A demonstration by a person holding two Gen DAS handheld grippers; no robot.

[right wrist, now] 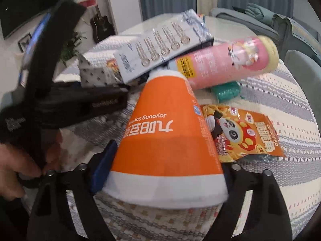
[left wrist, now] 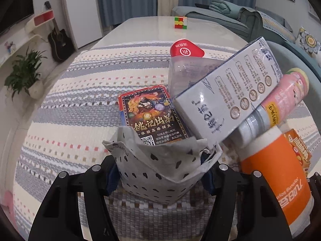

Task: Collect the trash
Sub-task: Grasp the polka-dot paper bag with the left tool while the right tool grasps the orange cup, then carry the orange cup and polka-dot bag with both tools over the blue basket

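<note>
On the left, the left claw is clamped on a white paper bag with black spots, its blue pads pressed into both sides. Behind the bag lies a red-bordered dragon card box on the striped woven cloth covering the bench. Just right, a long white carton leans across a pink tube. Further right, the right claw grips an upside-down orange and white paper cup at its wide rim. Beside it lies an orange panda snack packet; far off stands a Rubik's cube.
</note>
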